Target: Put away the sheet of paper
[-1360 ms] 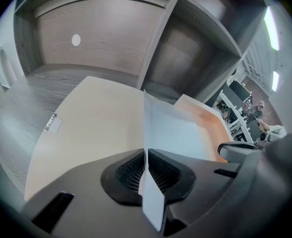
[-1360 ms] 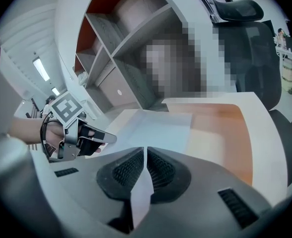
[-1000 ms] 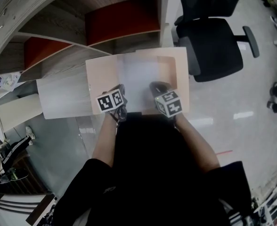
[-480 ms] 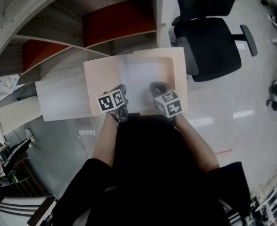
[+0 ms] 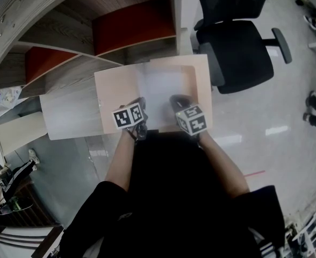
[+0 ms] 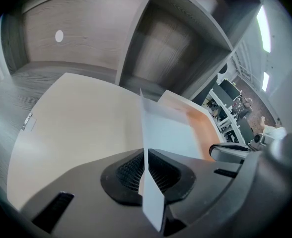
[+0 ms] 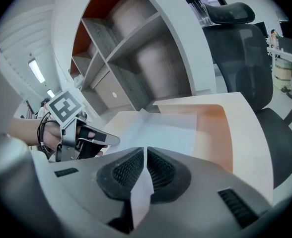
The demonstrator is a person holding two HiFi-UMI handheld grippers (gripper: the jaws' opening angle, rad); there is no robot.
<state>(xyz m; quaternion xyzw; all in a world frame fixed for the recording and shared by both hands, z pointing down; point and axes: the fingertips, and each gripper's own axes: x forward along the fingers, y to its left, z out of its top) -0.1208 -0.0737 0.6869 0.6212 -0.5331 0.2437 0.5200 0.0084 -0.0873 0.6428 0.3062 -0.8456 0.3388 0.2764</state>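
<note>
Both arms reach forward side by side, left gripper [image 5: 138,102] and right gripper [image 5: 179,99] pitched downward, marker cubes facing up. Each gripper's jaws are pinched onto the near edge of the sheet of paper [image 5: 160,85].

I'm looking steeply down from overhead.
Both gripper cameras are facing the shelves [image 5: 134,28], sharing the sheet of paper [image 5: 163,90] close up.

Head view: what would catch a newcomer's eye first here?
The white sheet of paper at centre, pinched along its near edge by the left gripper and right gripper, over an open beige folder on the desk. Next, the black office chair at upper right.
</note>
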